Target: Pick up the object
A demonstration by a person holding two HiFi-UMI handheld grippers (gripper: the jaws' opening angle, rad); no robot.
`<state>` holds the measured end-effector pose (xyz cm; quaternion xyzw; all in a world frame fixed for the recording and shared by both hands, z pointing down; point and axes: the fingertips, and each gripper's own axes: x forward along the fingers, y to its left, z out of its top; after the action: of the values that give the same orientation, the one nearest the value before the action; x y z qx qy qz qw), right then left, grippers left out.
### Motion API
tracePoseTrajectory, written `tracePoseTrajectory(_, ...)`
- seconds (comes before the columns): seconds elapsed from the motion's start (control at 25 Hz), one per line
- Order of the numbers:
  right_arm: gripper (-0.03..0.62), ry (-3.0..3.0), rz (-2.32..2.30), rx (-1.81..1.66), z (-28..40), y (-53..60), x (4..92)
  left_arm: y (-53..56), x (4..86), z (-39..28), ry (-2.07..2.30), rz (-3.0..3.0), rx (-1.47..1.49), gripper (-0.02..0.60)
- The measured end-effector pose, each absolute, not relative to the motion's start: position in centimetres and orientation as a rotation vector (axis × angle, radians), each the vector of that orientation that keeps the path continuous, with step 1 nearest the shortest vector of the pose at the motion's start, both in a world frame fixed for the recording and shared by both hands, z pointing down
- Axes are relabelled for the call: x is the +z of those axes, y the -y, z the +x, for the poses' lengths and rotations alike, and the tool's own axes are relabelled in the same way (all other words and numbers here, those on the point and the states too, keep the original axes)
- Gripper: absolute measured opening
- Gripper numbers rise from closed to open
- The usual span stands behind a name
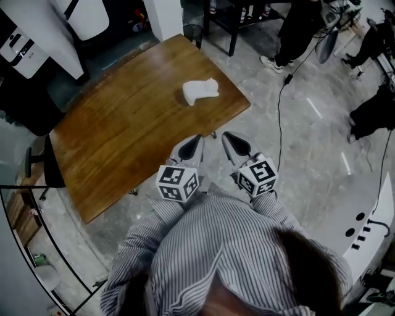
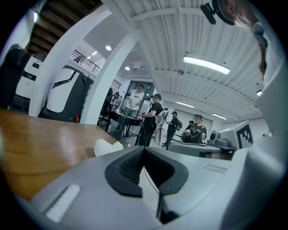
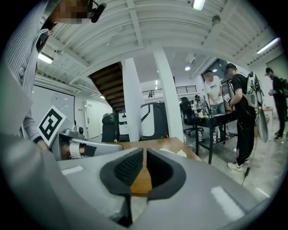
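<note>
The object is a small white lumpy thing (image 1: pixel 200 91) lying on the far right part of a brown wooden table (image 1: pixel 123 136). It shows low at the table's edge in the left gripper view (image 2: pixel 107 147) and just past the jaws in the right gripper view (image 3: pixel 173 152). My left gripper (image 1: pixel 199 141) and right gripper (image 1: pixel 227 136) hang side by side over the floor just off the table's near edge, well short of the object. Both are shut with nothing between their jaws, as the left gripper view (image 2: pixel 144 150) and the right gripper view (image 3: pixel 145 153) show.
A white pillar (image 1: pixel 163 18) and a white machine (image 1: pixel 37 31) stand beyond the table. A black desk (image 1: pixel 237 18) and standing people (image 1: pixel 302 31) are at the far right. A cable (image 1: pixel 281 105) runs across the grey floor. A dark chair (image 1: pixel 43 163) sits at the table's left end.
</note>
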<state>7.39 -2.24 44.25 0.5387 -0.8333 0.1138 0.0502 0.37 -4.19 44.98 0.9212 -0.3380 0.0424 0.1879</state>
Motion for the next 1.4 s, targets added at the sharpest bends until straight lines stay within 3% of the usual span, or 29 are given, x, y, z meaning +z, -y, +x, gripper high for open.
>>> tracePoseTrajectory(0.28, 0.023, 2.42, 1.738, 0.405, 9.4, 12.8, 44.9, 14.9, 45.4, 0.3, 0.882, 2.589, 0.167, -0.003)
tracePoseTrajectory(0.72, 0.051, 2.347, 1.611, 0.581, 11.4, 18.2, 48.7, 20.5, 48.9, 3.4, 0.809, 2.454, 0.187, -0.003)
tracePoseTrajectory(1.12, 0.124, 2.276, 1.483, 0.67, 12.6, 22.9, 51.1, 22.8, 50.2, 5.1, 0.822, 2.404, 0.272, -0.003)
tracePoseTrajectory(1.4, 0.218, 2.174, 1.426, 0.734, 13.6, 25.6, 55.1, 23.1, 52.3, 5.8, 0.821, 2.41, 0.345, -0.003)
